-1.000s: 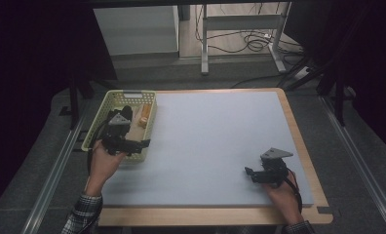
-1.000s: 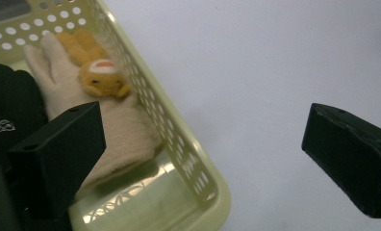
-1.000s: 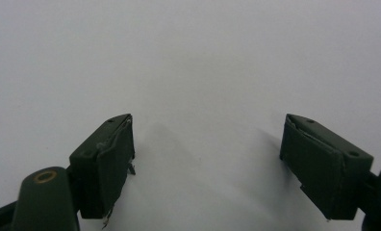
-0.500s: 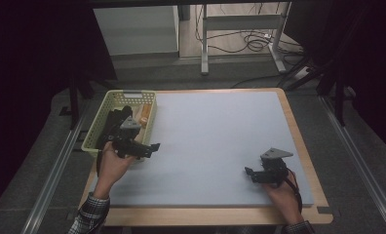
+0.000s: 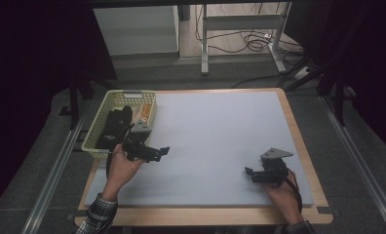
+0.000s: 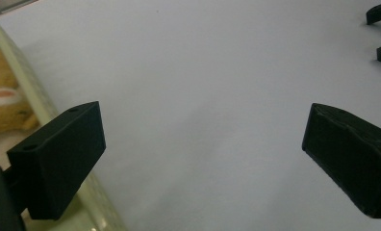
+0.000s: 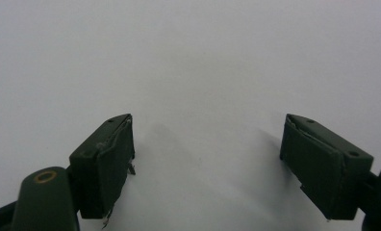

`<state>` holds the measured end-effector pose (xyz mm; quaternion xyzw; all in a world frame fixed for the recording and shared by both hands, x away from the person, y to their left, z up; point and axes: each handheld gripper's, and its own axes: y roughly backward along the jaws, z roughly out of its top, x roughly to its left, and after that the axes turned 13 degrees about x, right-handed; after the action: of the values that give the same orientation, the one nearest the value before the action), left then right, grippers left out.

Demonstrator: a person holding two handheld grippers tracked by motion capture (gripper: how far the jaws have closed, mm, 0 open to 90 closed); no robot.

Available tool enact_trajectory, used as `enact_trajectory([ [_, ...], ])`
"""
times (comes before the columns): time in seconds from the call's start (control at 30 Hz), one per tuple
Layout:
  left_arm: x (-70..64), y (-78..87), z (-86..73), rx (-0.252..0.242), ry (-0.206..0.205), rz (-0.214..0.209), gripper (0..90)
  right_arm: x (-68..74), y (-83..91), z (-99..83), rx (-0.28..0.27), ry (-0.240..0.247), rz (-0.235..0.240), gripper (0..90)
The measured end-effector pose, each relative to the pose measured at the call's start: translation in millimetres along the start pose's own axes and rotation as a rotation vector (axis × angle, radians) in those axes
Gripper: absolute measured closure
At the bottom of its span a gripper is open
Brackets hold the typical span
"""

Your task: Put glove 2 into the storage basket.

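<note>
At the left edge of the mat (image 5: 215, 141) sits the basket (image 5: 99, 134), pale yellow and perforated, and the left gripper (image 5: 154, 152) hangs just beside its near right corner, out over bare mat. Its jaws are spread wide with nothing between them, and the left gripper view confirms it: empty grey surface between two black pads, basket wall (image 6: 32, 91) running along the left. Inside that wall, a tan soft toy (image 6: 3, 98) peeks through, lying at the right side of the basket (image 5: 143, 116), with a dark item (image 5: 114, 126) filling the rest; what that dark thing is, I can't tell.

Why hover there? My read: the basket holds the goods, the mat is the open landing area, and the left gripper is placed at the border between them, ready to go either way.

Over at the near right, the right gripper (image 5: 252, 174) rests low on the mat, well apart from everything. Jaws parted too, nothing held; the right gripper view shows plain mat (image 7: 193, 57) between the pads. Looks parked, keeping out of the way while the left hand (image 5: 123, 165) works the basket side.
</note>
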<state>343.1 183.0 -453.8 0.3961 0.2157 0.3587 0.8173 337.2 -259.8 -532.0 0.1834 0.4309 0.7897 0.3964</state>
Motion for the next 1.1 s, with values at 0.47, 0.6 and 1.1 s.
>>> enact_trajectory([
  [0.47,-20.1,-18.3,4.9,-0.017,-0.031,-0.061,1.6,-0.1,0.0,0.0,0.000,0.001,0.000,19.1],
  [0.6,-25.5,-25.9,4.7,-0.019,-0.036,-0.081,1.6,-0.1,0.0,0.0,0.001,0.002,0.000,19.1],
  [1.1,-44.6,-53.2,-4.9,-0.009,-0.074,-0.121,1.6,0.0,0.1,0.0,0.000,0.001,-0.001,19.1],
])
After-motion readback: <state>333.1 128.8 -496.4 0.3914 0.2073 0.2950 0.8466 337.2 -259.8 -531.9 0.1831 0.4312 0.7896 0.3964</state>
